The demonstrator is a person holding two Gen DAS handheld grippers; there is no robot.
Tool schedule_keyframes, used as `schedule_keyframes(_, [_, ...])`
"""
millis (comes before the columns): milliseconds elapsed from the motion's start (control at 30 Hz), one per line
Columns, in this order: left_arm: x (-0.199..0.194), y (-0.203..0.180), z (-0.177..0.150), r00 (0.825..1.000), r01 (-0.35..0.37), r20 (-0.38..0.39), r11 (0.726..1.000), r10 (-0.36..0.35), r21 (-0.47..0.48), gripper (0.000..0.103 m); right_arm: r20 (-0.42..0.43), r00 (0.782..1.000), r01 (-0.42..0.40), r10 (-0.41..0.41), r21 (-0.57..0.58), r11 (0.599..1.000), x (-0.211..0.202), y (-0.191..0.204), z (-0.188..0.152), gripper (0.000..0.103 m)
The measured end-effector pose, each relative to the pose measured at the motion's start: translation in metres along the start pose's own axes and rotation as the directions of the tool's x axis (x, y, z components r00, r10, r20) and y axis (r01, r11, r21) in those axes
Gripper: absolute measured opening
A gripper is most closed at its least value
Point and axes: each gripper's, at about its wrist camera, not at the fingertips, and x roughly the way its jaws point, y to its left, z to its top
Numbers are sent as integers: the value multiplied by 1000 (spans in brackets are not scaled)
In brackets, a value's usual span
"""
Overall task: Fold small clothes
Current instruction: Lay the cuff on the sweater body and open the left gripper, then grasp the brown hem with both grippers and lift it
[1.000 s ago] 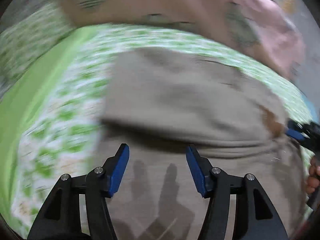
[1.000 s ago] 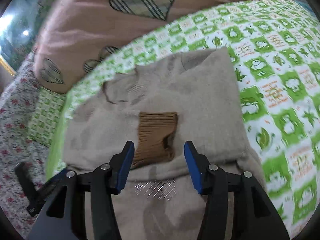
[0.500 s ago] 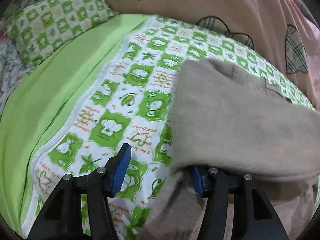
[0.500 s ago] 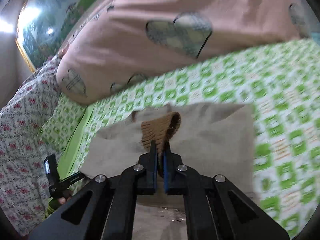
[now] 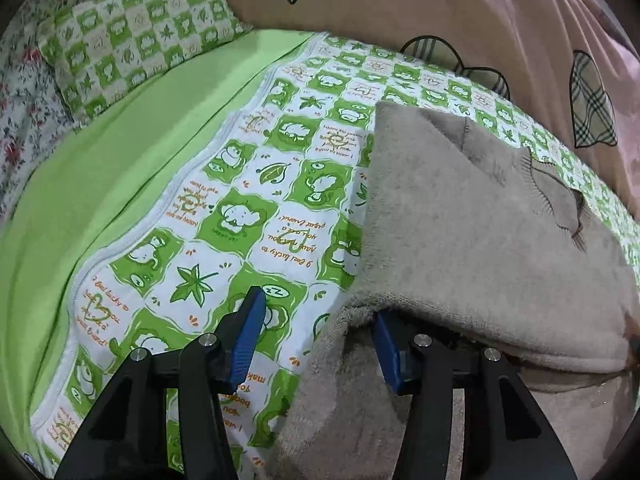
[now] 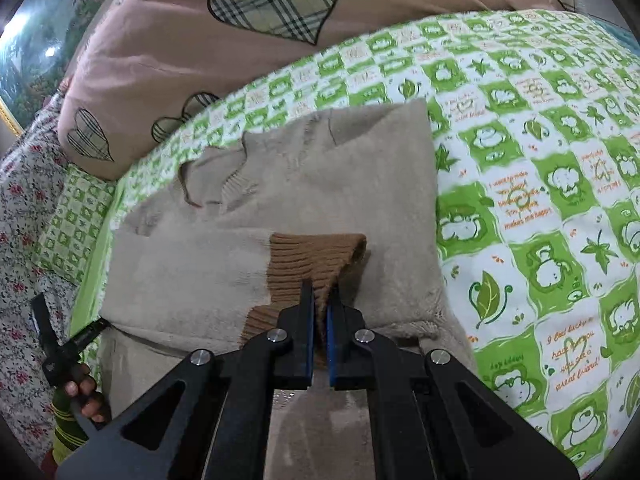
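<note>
A small beige knit sweater (image 6: pixel 320 184) lies on the green patterned bedsheet (image 6: pixel 540 160), its sleeve folded across the body. My right gripper (image 6: pixel 323 304) is shut on the sleeve's brown ribbed cuff (image 6: pixel 312 260). In the left wrist view the sweater (image 5: pixel 480 232) fills the right side. My left gripper (image 5: pixel 320 320) is open at the sweater's left folded edge; its right finger (image 5: pixel 386 352) is tucked under the fold and its left finger (image 5: pixel 248 340) is over the bare sheet.
A pink duvet with plaid hearts (image 6: pixel 240 28) lies behind the sweater. A green checked pillow (image 5: pixel 136 36) and a plain green sheet (image 5: pixel 120 160) are at the left. Floral fabric (image 6: pixel 20 240) borders the bed's left side.
My right gripper closed on the brown cuff and holds it over the body. My left gripper moved left to the sweater's folded side edge and stayed open.
</note>
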Motion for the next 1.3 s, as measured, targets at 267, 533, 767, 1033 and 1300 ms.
schedule_keyframes(267, [-5,10,-1,995,74,-65,997,-75,-8,51,0,998,66,-66,17,998,-6,1,4,8])
schedule_keyframes(533, [-39,-2,12,986,164,-3,985,-164,57,51,18,1000,-10,12,-106,994,-11,41,6,9])
schedule_keyframes(767, [2,-15,7,994,69,-96,985,-54,161,54,-80,996,35,-37,-35,999,8,22,-6,8])
schedule_keyframes(1033, [-72,23,-40,982,161,-122,976,-144,148,58,8,999,-40,41,-54,998,-72,23,-26,38])
schedule_keyframes(1300, [-125,42,-129,969,134,-218,988,-114,79,68,1,997,-82,82,-71,994,-111,24,-79,44])
